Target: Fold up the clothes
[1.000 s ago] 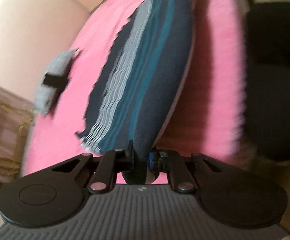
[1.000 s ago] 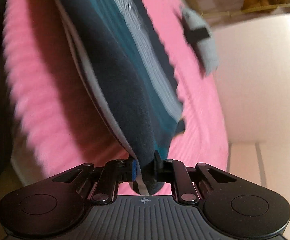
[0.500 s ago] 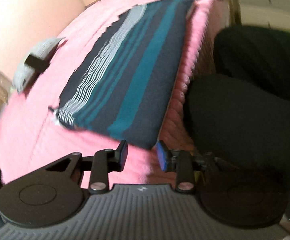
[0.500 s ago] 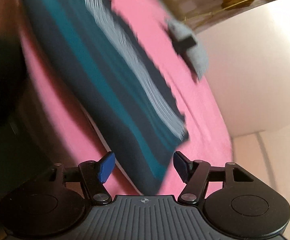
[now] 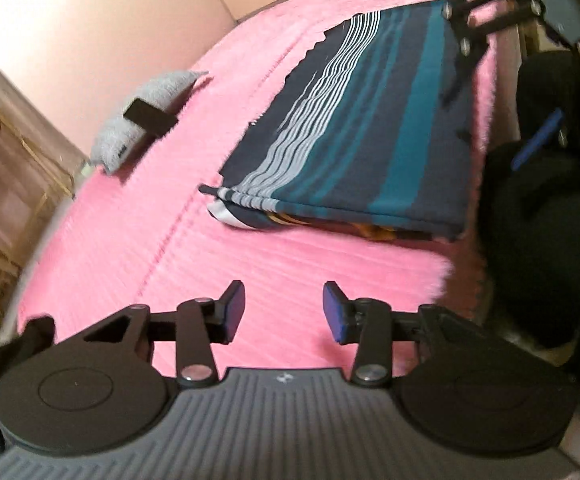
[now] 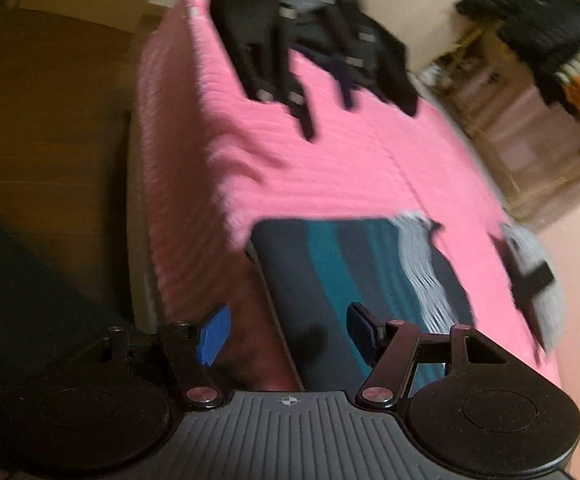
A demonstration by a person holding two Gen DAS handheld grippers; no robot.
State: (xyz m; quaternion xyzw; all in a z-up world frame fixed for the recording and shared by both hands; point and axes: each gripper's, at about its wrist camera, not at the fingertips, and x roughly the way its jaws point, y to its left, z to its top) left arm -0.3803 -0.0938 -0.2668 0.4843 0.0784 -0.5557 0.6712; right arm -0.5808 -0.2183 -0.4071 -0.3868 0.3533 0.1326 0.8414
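On the far left of my left wrist view, a wooden shelf unit [image 5: 13, 168] stands beside the bed [image 5: 137, 248], which is covered in a fluffy pink blanket. Near the bed's far edge on that side lies a small grey furry cushion [image 5: 151, 106] with a dark flat object [image 5: 149, 118] resting on it. My left hand-held gripper [image 5: 283, 310] hangs over bare pink blanket; its jaws are opening and nothing is between them. Just beyond it, toward the right, the folded striped garment [image 5: 370, 136] lies flat near the bed's right-hand edge, navy with teal bands and thin white lines, with a bit of orange showing under its near fold. No gripper touches it. At the upper right of this view my other gripper's black linkage [image 5: 490, 4] is over the garment's far corner, and a dark-clothed part of me [image 5: 550, 220] fills the right edge.

In my right wrist view, the floor is on the left, then the bed's side. My right hand-held gripper [image 6: 287, 334] stands open over the garment's near edge, its blue pads [image 6: 213, 334] pressing on nothing. The picture is blurred.
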